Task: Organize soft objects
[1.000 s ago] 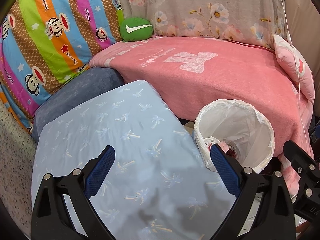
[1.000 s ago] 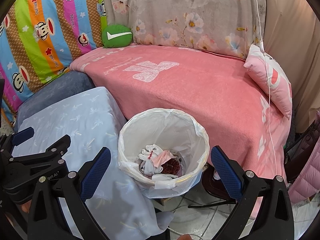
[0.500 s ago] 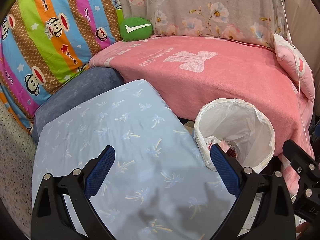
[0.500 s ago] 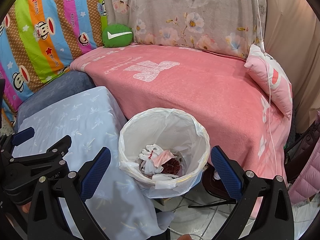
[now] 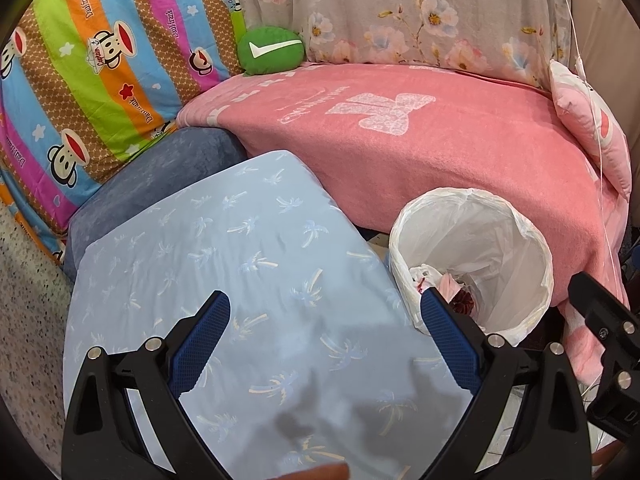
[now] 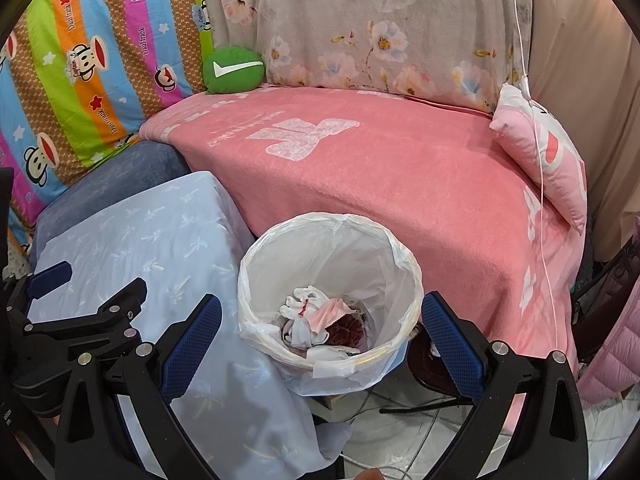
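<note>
While both grippers' fingers (image 5: pixel 206 326) gape empty, the striped quilt (image 5: pixel 100 64) reads "Paul frank".

Left gripper (image 5: pixel 324 336) and right gripper (image 6: pixel 322 336) — both spread wide, empty.

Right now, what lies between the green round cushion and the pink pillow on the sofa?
Only the pink blanket lies between the green cushion and the pink pillow; nothing rests on that stretch. Both views show it.
</note>
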`<act>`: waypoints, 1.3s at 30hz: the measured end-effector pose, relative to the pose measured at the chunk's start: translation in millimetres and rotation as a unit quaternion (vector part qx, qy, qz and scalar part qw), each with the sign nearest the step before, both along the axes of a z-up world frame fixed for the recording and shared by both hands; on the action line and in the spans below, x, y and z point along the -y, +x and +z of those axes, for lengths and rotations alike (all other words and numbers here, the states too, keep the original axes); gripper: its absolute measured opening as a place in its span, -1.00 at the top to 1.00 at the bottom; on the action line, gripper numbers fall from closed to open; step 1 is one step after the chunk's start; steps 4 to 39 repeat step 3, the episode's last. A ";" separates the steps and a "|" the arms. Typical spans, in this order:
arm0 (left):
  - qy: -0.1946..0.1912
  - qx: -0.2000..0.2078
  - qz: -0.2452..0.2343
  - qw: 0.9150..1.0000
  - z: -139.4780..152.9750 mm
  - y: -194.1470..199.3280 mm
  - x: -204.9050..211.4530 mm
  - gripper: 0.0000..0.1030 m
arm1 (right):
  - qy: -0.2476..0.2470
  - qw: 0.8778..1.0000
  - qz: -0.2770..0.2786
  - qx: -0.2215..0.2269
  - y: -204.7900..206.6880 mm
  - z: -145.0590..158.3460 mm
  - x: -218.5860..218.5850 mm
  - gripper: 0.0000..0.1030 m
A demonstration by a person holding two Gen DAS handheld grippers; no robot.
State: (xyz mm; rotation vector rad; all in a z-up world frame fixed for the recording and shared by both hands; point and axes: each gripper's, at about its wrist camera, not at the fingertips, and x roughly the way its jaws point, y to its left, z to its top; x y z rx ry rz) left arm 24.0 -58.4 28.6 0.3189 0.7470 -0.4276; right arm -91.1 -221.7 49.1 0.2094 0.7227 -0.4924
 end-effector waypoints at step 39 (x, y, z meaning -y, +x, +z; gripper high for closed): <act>0.000 -0.003 0.000 1.000 0.0 0.5 0.0 -0.79 | 0.001 1.000 0.000 0.000 -0.1 -0.1 -0.1 -0.90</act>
